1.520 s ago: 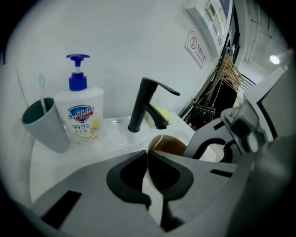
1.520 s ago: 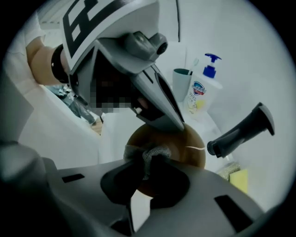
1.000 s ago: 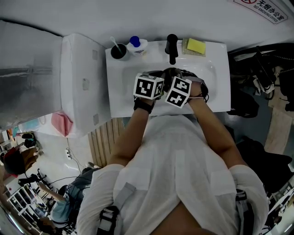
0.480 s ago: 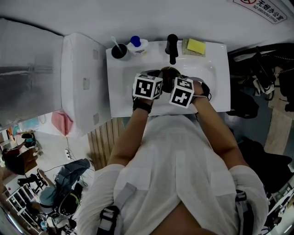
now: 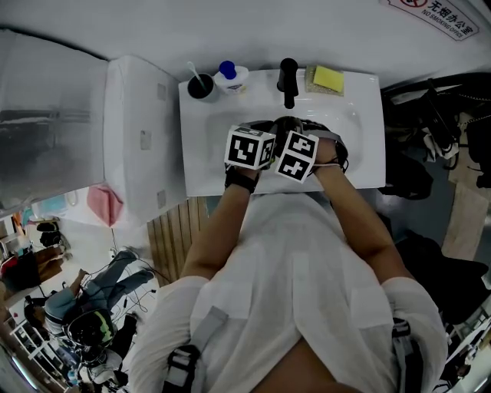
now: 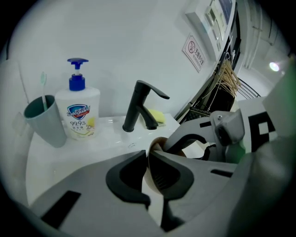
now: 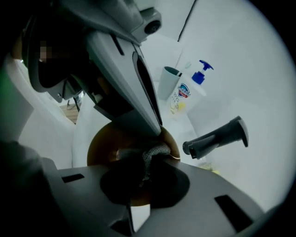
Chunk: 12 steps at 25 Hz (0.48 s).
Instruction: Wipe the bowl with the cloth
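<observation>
Head view: left tool (image 5: 258, 132) and right tool (image 5: 288, 130) crowd the sink (image 5: 201, 165) basin at upper centre, with the faucet (image 5: 288, 80) just above and little room.

Left gripper view: the left tool (image 6: 148, 159), jaws easing open, pinches the bowl (image 6: 155, 142) by its upright rim.

Right gripper view: the right tool (image 7: 141, 173) is clamped on the cloth (image 7: 155, 150) inside the bowl (image 7: 104, 141), whose mouth faces the camera.

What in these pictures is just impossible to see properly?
- The bowl: head view, the marker cubes cover nearly all of it.
- The cloth: right gripper view, only a fold shows beyond the right gripper, shut on it.
- The wall sign: head view, cut by the top edge.
- Small print on the soap bottle: left gripper view, too small.
</observation>
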Each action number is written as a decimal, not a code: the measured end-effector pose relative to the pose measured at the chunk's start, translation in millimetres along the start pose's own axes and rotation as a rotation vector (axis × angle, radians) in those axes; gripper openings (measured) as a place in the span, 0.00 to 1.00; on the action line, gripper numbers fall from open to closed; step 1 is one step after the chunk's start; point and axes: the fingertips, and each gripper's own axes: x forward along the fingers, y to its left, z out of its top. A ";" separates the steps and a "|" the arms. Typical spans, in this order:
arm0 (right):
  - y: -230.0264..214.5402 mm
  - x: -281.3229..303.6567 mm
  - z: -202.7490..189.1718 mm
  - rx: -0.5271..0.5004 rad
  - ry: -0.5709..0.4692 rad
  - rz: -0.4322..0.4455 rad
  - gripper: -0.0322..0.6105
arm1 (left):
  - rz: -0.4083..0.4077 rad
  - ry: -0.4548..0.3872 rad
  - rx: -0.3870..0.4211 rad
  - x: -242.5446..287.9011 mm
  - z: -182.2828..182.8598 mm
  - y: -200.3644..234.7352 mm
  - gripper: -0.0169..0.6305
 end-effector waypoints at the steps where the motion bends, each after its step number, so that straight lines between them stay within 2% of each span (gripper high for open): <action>1: 3.8 -1.6 5.0 0.007 -0.033 0.027 0.13 | -0.001 -0.003 -0.006 -0.2 -0.5 0.4 0.07; 5: 18.8 -11.7 20.4 0.026 -0.136 0.142 0.13 | 0.014 -0.018 -0.002 -0.6 2.4 2.5 0.06; 8: 32.1 -21.8 25.5 0.064 -0.171 0.238 0.13 | 0.034 -0.025 0.017 -2.5 6.8 7.4 0.06; 12: 37.4 -25.6 10.0 0.001 -0.091 0.273 0.13 | 0.054 -0.013 0.043 -3.9 5.8 12.2 0.06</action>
